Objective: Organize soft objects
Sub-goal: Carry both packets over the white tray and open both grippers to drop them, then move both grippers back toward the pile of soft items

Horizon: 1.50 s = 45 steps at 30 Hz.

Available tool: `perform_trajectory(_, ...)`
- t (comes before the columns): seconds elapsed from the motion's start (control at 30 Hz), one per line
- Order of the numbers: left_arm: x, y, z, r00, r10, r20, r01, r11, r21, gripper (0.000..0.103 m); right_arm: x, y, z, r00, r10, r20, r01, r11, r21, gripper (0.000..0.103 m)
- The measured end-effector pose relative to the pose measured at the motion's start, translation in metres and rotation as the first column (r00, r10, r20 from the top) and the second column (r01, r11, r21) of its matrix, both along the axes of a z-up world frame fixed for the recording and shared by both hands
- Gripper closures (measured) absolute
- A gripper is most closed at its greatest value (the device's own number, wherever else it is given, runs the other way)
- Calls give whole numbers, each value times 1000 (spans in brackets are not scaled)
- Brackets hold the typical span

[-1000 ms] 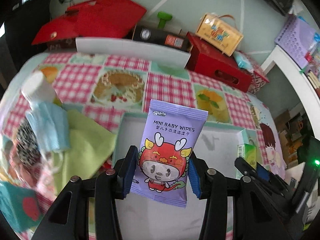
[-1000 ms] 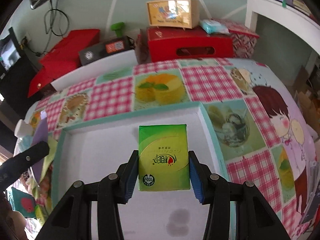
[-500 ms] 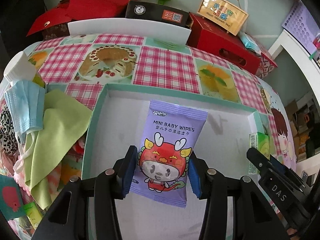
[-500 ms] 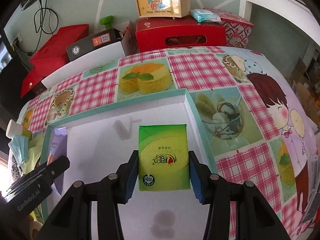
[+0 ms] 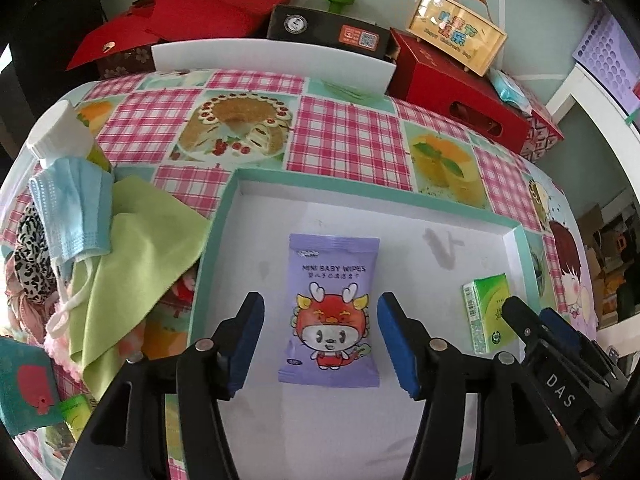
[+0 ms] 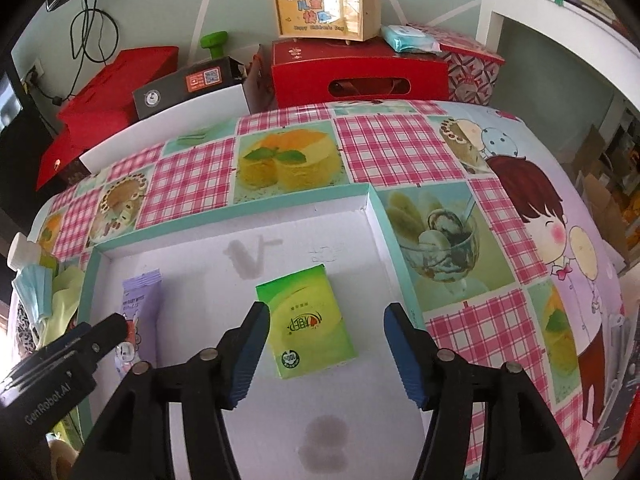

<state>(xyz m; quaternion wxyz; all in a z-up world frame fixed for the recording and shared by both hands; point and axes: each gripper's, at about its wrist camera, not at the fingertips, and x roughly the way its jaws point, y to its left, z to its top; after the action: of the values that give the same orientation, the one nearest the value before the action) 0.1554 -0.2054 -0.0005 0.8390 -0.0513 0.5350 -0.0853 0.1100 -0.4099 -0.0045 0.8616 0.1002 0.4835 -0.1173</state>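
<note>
A purple pack of mini baby wipes (image 5: pixel 330 312) lies flat on the white floor of the teal-rimmed tray (image 5: pixel 360 194). My left gripper (image 5: pixel 320 344) is open, its blue pads apart on either side of the pack. A green tissue pack (image 6: pixel 308 320) lies flat in the tray's right part. My right gripper (image 6: pixel 326 354) is open around it without touching. The tissue pack also shows in the left wrist view (image 5: pixel 486 312), and the wipes pack shows in the right wrist view (image 6: pixel 140 304).
Left of the tray lie a light green cloth (image 5: pixel 132 260), a blue face mask (image 5: pixel 72 208), a leopard-print fabric (image 5: pixel 28 256) and a white-capped bottle (image 5: pixel 60 132). Red boxes (image 5: pixel 456 88) and a yellow gift box (image 5: pixel 456 38) stand behind the checked tablecloth (image 5: pixel 348 140).
Both grippers have lowered into the tray and opened. The wipes pack and the tissue pack, held a moment ago, now lie free on the tray floor.
</note>
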Motion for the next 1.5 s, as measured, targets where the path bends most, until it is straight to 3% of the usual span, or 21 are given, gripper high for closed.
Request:
perform_trajectory(0.03, 0, 1, 1, 1000, 7, 4, -7, 1000, 2, 42, 0, 0, 0, 1000, 2, -1, -2, 1000, -5, 35)
perform_trajectory(0.07, 1, 3, 2, 1000, 16, 12, -16, 1000, 5, 29, 0, 1, 1, 1000, 5, 1, -5, 1000, -14, 35)
perform_trajectory(0.1, 1, 5, 3, 999, 30, 25, -30, 1000, 6, 8, -1, 2, 3, 1000, 9, 5, -9, 1000, -26, 31)
perform_trajectory(0.13, 0, 8, 5, 998, 44, 45, -45, 999, 6, 3, -1, 4, 4, 1000, 17, 15, -16, 999, -42, 20)
perform_trajectory(0.2, -1, 12, 9, 995, 69, 74, -70, 997, 12, 2, -2, 6, 7, 999, 23, 32, -20, 998, -67, 2)
perform_trajectory(0.23, 0, 14, 10, 994, 76, 77, -77, 997, 14, 2, -1, 7, 8, 999, 26, 34, -23, 996, -80, 0)
perform_trajectory(0.47, 2, 26, 10, 989, 119, 87, -120, 993, 5, 2, 0, 15, 10, 998, 48, 34, -44, 993, -111, 0)
perform_trajectory(0.87, 2, 51, 29, 977, 169, 130, -163, 985, -53, 2, -5, 7, 19, 999, -17, 49, 24, 992, -127, 0)
perform_trajectory(0.97, 1, 64, 40, 970, 189, 151, -187, 982, -30, 2, -5, 18, 25, 998, 6, 68, 4, 989, -146, 0)
perform_trajectory(1.17, -4, 95, 62, 948, 227, 222, -245, 968, 60, 2, -2, 44, 31, 993, 72, 92, -64, 994, -94, 0)
perform_trajectory(1.3, -8, 122, 68, 934, 267, 236, -296, 950, 100, 2, 0, 56, 30, 990, 99, 104, -98, 995, -17, 0)
perform_trajectory(1.5, -14, 161, 71, 908, 335, 250, -381, 909, 168, 2, 0, 80, 31, 984, 142, 103, -139, 990, -34, 0)
